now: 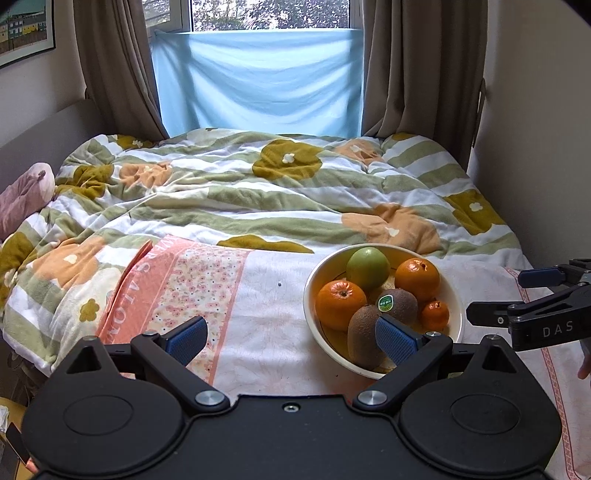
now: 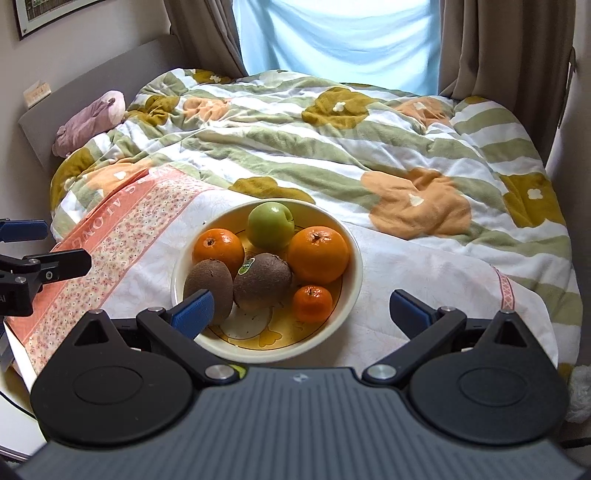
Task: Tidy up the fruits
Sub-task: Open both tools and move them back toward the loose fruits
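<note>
Indoors, spread grippers (image 1: 291,338) (image 2: 301,312) hover above a quilted bed (image 1: 258,192) (curtained window (image 1: 258,14) behind).

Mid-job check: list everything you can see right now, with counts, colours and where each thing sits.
bowl: one, cream with yellow inside, on the pink floral cloth
oranges: two large, in the bowl
small orange: one, bowl's near right
green apple: one, at the bowl's far side
kiwis: two, brown, at the bowl's near side, one with a sticker
pink floral cloth: one, spread on the bed
duvet: one, green and white stripes, orange flowers
plush toy: one, pink, by the headboard
curtains: brown, framing the blue window sheet
left gripper: fingers open, empty
right gripper: fingers open, empty
</note>
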A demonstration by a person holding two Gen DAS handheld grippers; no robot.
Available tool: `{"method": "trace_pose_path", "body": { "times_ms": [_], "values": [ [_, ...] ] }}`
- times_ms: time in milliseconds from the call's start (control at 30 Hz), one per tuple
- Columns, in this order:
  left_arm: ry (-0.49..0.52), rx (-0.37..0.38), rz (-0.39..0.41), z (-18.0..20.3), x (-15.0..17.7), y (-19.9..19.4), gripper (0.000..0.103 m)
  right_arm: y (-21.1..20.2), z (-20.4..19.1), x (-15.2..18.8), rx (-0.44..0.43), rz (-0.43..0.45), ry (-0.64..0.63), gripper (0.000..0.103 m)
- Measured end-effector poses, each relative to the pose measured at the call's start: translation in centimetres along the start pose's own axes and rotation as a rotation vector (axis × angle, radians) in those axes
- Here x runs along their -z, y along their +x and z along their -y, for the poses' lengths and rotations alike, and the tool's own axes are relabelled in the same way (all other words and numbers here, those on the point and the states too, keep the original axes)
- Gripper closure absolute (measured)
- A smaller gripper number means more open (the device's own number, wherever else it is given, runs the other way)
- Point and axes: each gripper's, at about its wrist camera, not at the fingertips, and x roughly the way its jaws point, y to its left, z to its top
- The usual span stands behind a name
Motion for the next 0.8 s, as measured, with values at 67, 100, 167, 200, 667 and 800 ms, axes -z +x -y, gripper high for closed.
{"method": "trace_pose_path", "body": {
  "times_ms": [67,100,167,200,667,800],
  "values": [
    [0.012,0.013,0.012,-0.3,-0.1,-0.6,0.003,-1.3,-0.2,0.2,0.009,0.006,0.031,0.0],
    [0.016,0.026,0.017,-0.6,-0.2,-0.9,0.003,-1.9,-0.3,0.4,0.016,0.01,0.048,0.0],
    [0.026,0.052,0.025,-1.1,-0.1,-1.4,0.003,-3.2,-0.7,0.9,0.046,0.03,0.083,0.0],
    [0.034,0.065,0.03,-1.3,-0.1,-1.7,0.003,-3.8,-0.9,1.2,0.062,0.039,0.096,0.0],
    [0.215,0.224,0.023,-2.9,1.9,-1.9,0.004,-6.9,-5.6,6.4,0.246,0.063,0.252,0.0],
    [0.274,0.289,0.005,-3.0,3.1,-0.9,0.004,-6.3,-7.0,8.6,0.285,0.049,0.304,0.0]
  ]
}}
